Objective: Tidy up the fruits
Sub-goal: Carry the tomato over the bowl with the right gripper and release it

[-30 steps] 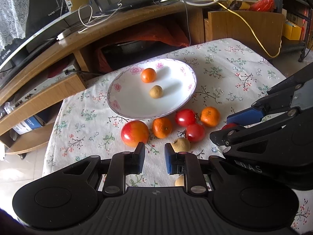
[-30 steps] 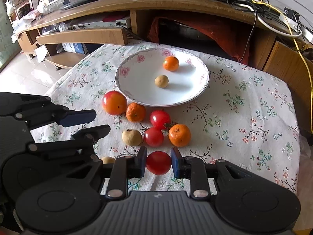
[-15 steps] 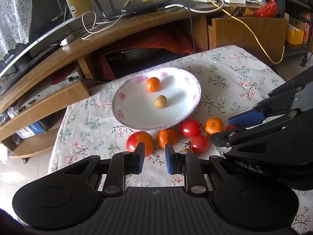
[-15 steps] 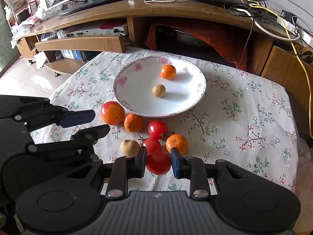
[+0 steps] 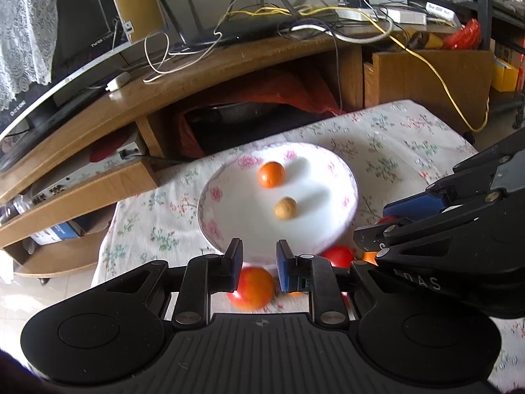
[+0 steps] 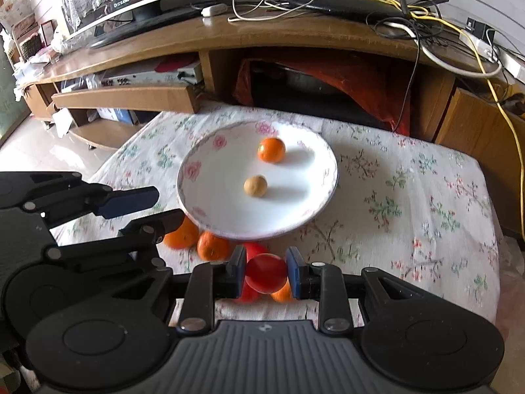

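Both of my claws have lifted and swung forward over the flower-printed tablecloth (image 6: 410,197) in the last moment, so the wide white porcelain plate with pink roses on its rim (image 6: 210,151) now sits just beyond my fingertips, where a second ago the loose fruit lay between. My right claw (image 6: 266,274) is clamped on a smooth round red tomato (image 6: 265,271), now carried up off the cloth, so I judge the next step is to set it on the plate. My left claw (image 5: 256,264) is drawn in with nothing between its blue pads; the red-orange apple (image 5: 254,287) below it lies on the cloth. The plate holds two fruits, apart from each other: a small orange tangerine (image 6: 271,149) toward the far side and a smaller tan round fruit (image 6: 255,186) near the middle. The remaining tangerines and tomatoes wait just beside the near rim.
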### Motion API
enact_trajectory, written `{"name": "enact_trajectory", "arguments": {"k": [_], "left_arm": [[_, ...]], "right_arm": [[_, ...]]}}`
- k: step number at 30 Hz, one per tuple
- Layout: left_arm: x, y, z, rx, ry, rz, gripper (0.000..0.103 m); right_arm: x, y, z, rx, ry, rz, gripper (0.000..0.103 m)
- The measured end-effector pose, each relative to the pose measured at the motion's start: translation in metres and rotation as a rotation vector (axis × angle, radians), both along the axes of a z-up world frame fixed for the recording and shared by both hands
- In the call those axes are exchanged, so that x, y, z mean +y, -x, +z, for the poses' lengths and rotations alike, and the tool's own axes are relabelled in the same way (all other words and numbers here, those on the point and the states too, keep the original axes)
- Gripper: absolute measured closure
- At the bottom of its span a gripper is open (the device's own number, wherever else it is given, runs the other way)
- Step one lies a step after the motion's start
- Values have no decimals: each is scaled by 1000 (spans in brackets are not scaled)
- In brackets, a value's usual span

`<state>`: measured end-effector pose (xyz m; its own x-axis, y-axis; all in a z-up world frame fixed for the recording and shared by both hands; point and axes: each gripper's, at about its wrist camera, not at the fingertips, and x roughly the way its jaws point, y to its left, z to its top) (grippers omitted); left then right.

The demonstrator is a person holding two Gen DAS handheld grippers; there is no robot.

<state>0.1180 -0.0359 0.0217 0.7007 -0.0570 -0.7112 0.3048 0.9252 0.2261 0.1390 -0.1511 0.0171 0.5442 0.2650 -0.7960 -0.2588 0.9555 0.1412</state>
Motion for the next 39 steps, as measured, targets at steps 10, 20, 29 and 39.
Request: {"name": "enact_trajectory", "arguments": {"k": [10,20,29,39], "left_arm": [[6,-43,-12,75,86,51,83],[7,-69,-30,125,96,78,84],[18,-79,-40,184,134,119,71],[23,-81,-39,201,167,137,65]], "right_arm": [[1,-42,-9,8,-22,-1,84],[-2,-72,-32,47,-64,-10,84],[1,-78,-44,52,-70,-4,83],[-2,-77,-42,51,-78,-12,83]]}}
